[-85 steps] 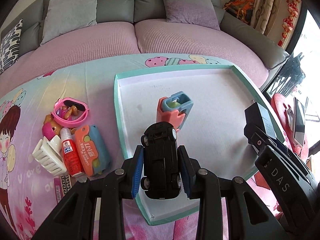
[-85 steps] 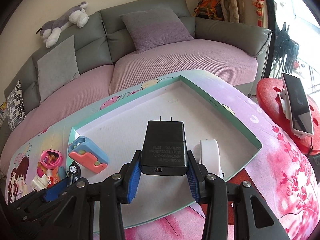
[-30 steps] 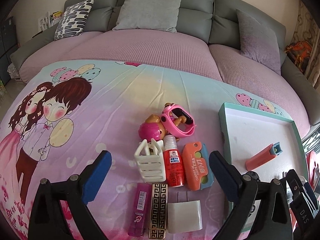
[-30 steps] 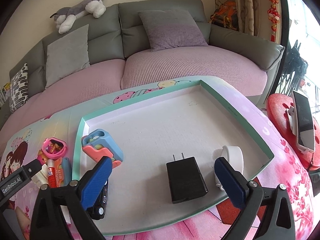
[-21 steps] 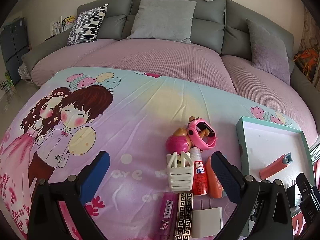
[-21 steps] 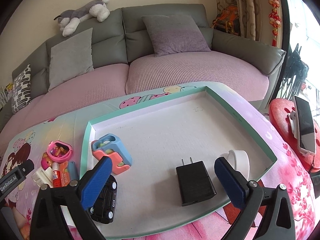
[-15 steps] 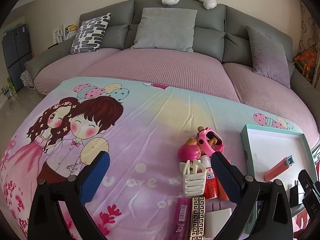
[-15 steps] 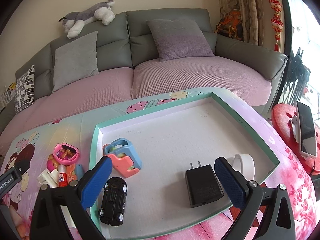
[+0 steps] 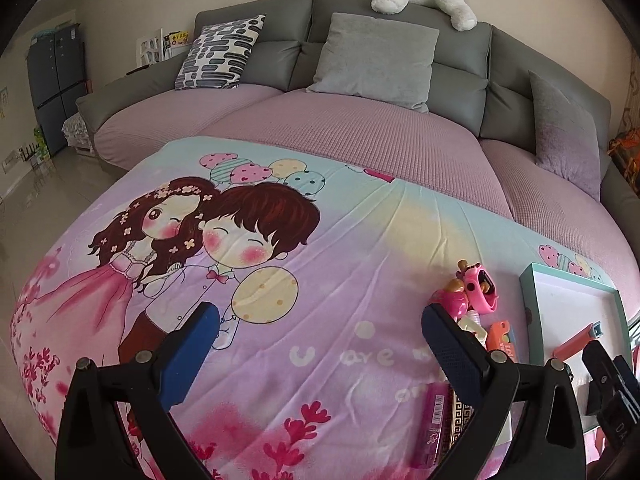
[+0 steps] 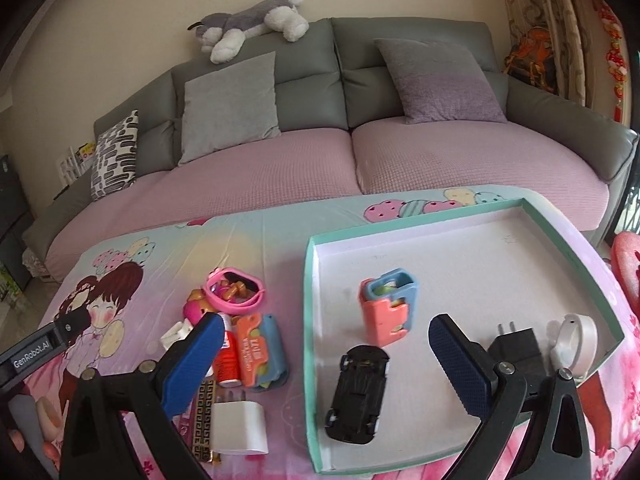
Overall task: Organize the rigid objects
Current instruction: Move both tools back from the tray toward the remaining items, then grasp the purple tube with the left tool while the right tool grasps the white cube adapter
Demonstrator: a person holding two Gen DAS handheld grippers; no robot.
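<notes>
The teal-rimmed tray (image 10: 308,320) holds a black toy car (image 10: 358,394), a pink-and-blue case (image 10: 388,308), a black charger (image 10: 516,346) and a white round piece (image 10: 576,338). Left of the tray lie a pink toy watch (image 10: 236,290), a red glue bottle (image 10: 228,356), an orange-and-blue item (image 10: 260,354), a white charger (image 10: 240,426) and a white hair claw (image 10: 178,330). My right gripper (image 10: 326,326) hangs open above the tray's left rim, holding nothing. My left gripper (image 9: 320,314) is open over the cartoon tablecloth, left of the pile (image 9: 480,288).
A grey sofa (image 10: 320,152) with pink seat covers and cushions runs behind the table. A plush dog (image 10: 248,20) lies on its back. The cartoon cloth (image 9: 240,240) covers the table. A pink lighter (image 9: 430,424) lies by the near edge. The tray corner (image 9: 532,280) shows at the far right.
Both grippers, earlier shut on the car and the black charger, have let them go in the tray. Both have since pulled back and swung left; the left now faces the cloth.
</notes>
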